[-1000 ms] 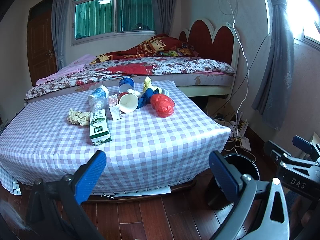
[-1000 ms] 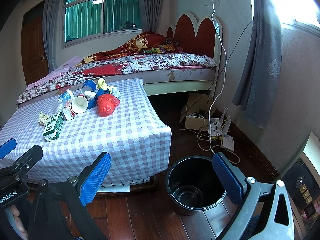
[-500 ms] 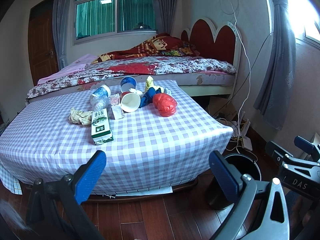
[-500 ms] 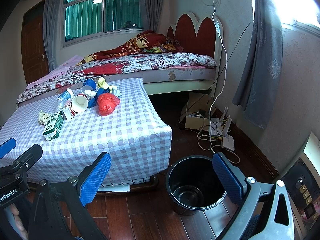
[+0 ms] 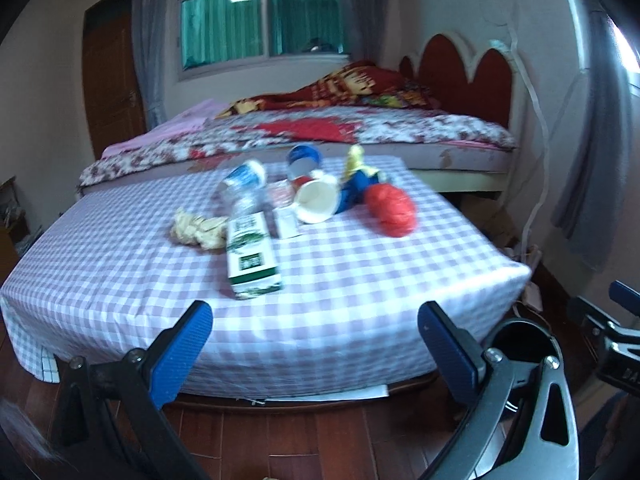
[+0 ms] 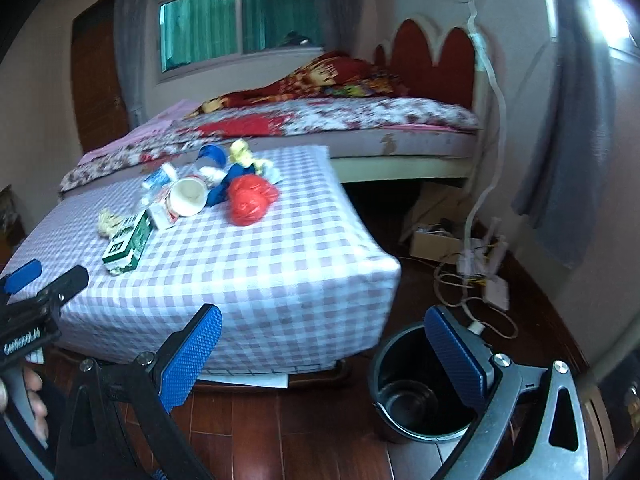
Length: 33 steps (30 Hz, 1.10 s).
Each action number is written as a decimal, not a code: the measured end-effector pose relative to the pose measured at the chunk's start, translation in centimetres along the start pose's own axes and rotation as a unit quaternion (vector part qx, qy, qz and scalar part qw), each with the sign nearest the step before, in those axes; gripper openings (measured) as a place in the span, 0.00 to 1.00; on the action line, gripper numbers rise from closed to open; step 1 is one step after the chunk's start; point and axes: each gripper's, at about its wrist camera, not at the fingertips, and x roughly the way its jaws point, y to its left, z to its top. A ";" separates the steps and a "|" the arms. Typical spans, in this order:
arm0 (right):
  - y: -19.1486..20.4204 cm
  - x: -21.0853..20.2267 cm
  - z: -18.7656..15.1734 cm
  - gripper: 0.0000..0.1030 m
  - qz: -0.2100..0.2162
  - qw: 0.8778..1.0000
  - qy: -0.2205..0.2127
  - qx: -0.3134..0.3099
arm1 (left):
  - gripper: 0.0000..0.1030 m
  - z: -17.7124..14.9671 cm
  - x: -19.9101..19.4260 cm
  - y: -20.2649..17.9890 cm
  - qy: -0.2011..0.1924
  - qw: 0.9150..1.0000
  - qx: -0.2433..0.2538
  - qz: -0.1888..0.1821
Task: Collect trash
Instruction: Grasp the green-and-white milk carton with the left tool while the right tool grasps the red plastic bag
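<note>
Trash lies on a low table with a purple checked cloth [image 5: 360, 280]: a green-white carton [image 5: 251, 256], a crumpled yellowish wrapper [image 5: 196, 229], a white paper cup [image 5: 316, 202], a crushed plastic bottle [image 5: 242, 188], a red plastic bag [image 5: 392, 210] and blue items behind. The carton [image 6: 128, 246] and the red bag [image 6: 250, 200] also show in the right wrist view. A black bin [image 6: 420, 388] stands on the floor right of the table. My left gripper [image 5: 314, 344] is open and empty in front of the table. My right gripper [image 6: 322, 350] is open and empty, near the bin.
A bed [image 5: 360, 132] with a red headboard stands behind the table. Cables, a power strip and a cardboard box [image 6: 472, 248] lie on the wooden floor by the right wall. Grey curtains [image 6: 560, 140] hang at the right. A wooden door [image 5: 112, 72] is at the far left.
Both grippers have moved forward, closer to the table, and the views are blurred by motion. Both stay open and empty.
</note>
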 end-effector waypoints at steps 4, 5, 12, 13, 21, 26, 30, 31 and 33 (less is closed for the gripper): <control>1.4 3.2 1.2 0.99 0.024 1.000 0.005 -0.019 | 0.99 0.6 2.7 2.1 0.011 0.999 -0.017 0.027; 1.7 3.9 1.6 0.99 0.032 0.999 0.005 -0.021 | 0.99 0.8 3.4 2.5 0.014 0.999 -0.021 0.032; 4.5 10.1 4.8 0.99 0.054 0.997 0.016 -0.054 | 0.99 2.1 9.1 4.3 0.032 0.997 -0.037 0.066; 4.8 11.1 5.1 0.97 0.056 0.997 0.021 -0.057 | 0.99 2.2 9.7 4.4 0.031 0.996 -0.041 0.069; 7.0 18.0 8.3 0.91 0.063 0.994 0.044 -0.073 | 0.99 3.4 14.3 5.5 0.050 0.994 -0.065 0.069; 7.9 21.1 10.1 0.88 0.064 0.994 0.059 -0.069 | 0.99 3.6 15.3 5.9 0.052 0.994 -0.075 0.062; 8.5 23.4 11.2 0.78 0.062 0.993 0.079 -0.063 | 0.93 3.4 15.7 6.5 0.055 0.993 -0.080 0.059; 8.6 24.1 11.3 0.69 0.064 0.992 0.089 -0.060 | 0.89 3.3 15.7 6.6 0.057 0.993 -0.082 0.057; 8.7 25.1 11.2 0.57 0.071 0.990 0.107 -0.055 | 0.83 3.2 15.9 6.9 0.061 0.993 -0.085 0.049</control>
